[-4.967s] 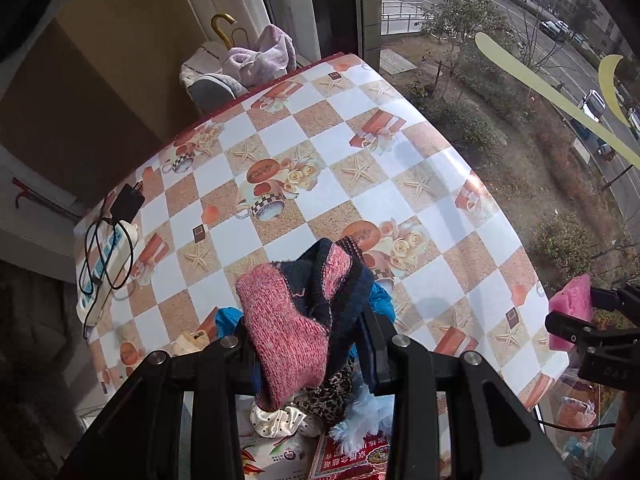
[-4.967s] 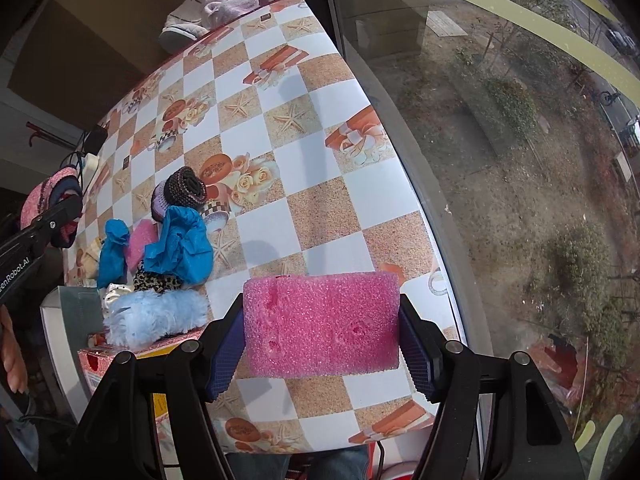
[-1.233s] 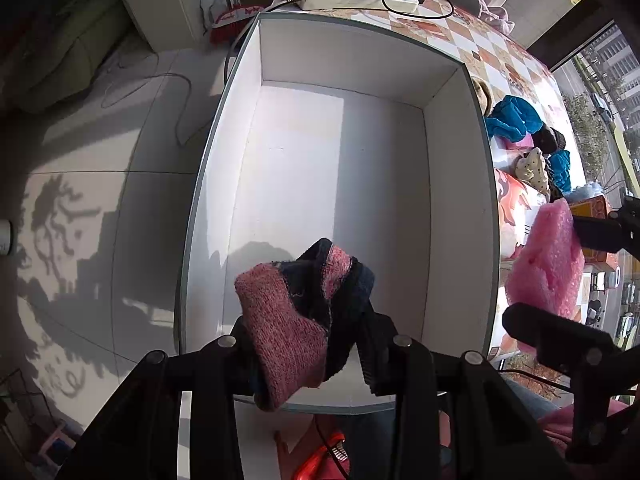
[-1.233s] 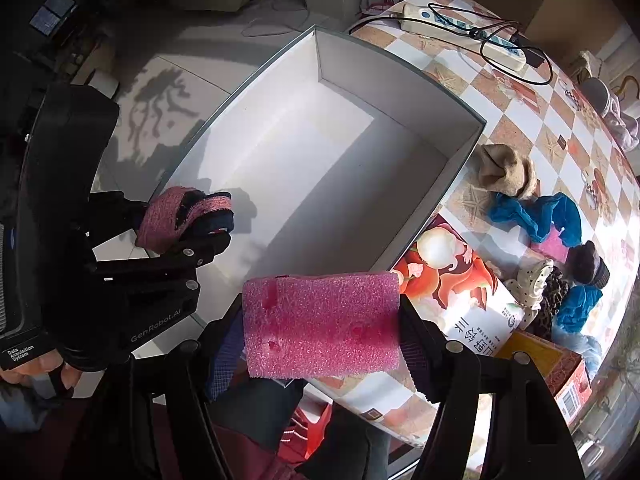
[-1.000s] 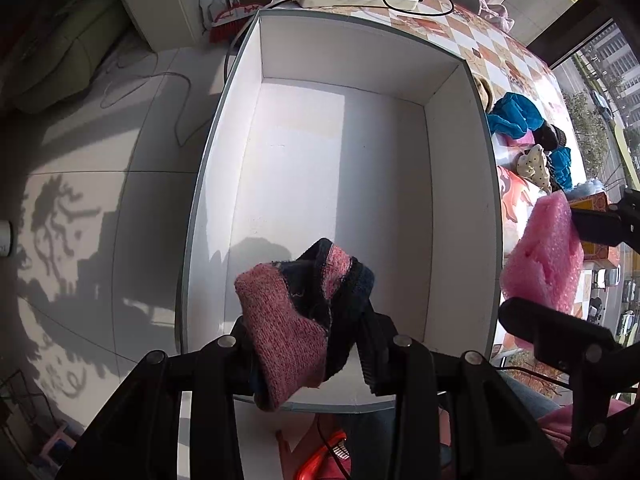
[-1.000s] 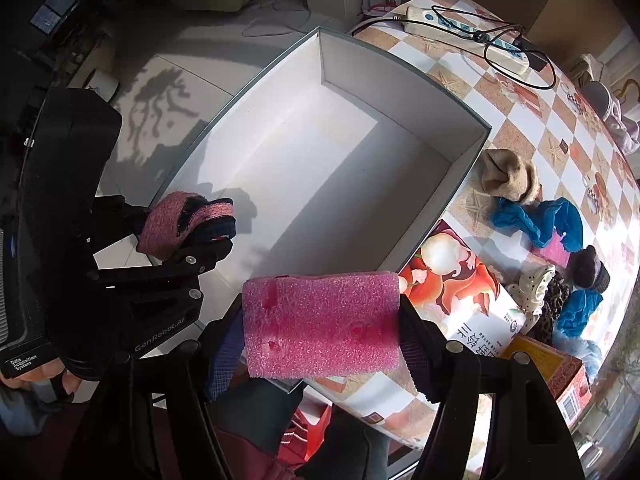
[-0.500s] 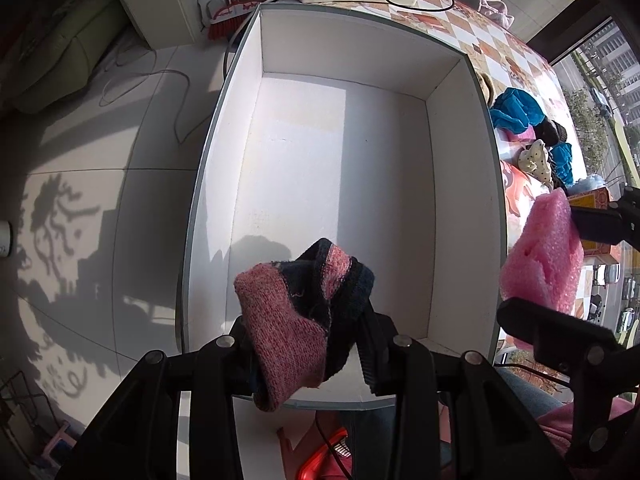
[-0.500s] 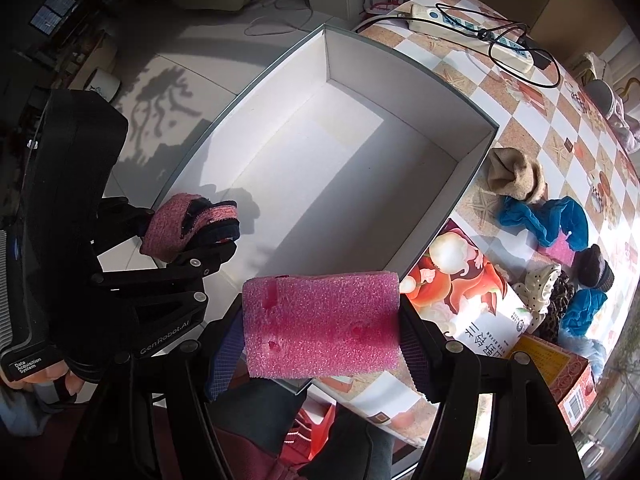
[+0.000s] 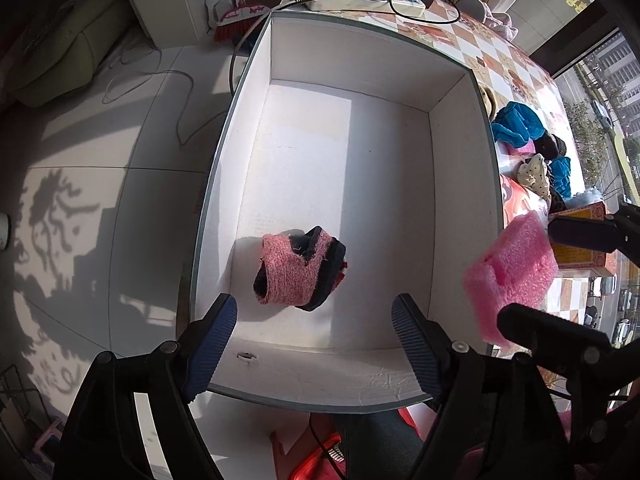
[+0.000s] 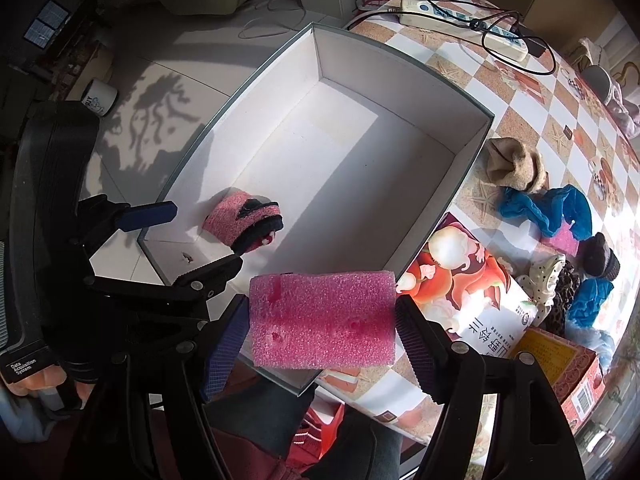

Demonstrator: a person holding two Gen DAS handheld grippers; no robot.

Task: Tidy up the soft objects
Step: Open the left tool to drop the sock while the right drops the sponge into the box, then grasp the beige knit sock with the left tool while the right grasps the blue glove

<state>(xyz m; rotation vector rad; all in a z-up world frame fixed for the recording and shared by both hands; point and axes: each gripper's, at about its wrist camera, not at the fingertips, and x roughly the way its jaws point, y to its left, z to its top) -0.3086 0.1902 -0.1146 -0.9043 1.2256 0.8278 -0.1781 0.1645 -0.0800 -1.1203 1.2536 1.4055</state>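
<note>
over the open white box (image 9: 460,184) we hold both grippers pointing down. our left gripper (image 9: 314,320) has just been opening its jaws, which now stand wide apart with nothing pressed between them; the pink and navy sock (image 9: 300,272) sits below them inside the box, near the front wall, clear of both blue pads. whether it already rests on the box floor or hangs in the air we cannot tell. from the right wrist view the same sock (image 10: 244,226) shows between the left gripper's (image 10: 188,236) spread fingers but apart from them.

our right gripper (image 10: 320,320) has also just been widening its jaws, with the pink foam block (image 10: 322,320) between them over the box's near corner. a sliver of gap shows at the block's right end, and at the left end we cannot tell whether the pad still touches it.

beside the box, on the checkered tablecloth (image 10: 576,160), lie a tan knit piece (image 10: 516,166), blue fuzzy socks (image 10: 552,210), a dark knit roll (image 10: 602,260), a printed carton (image 10: 468,300) and an orange box (image 10: 560,364). a white power strip (image 10: 460,22) lies at the far end of the table.
</note>
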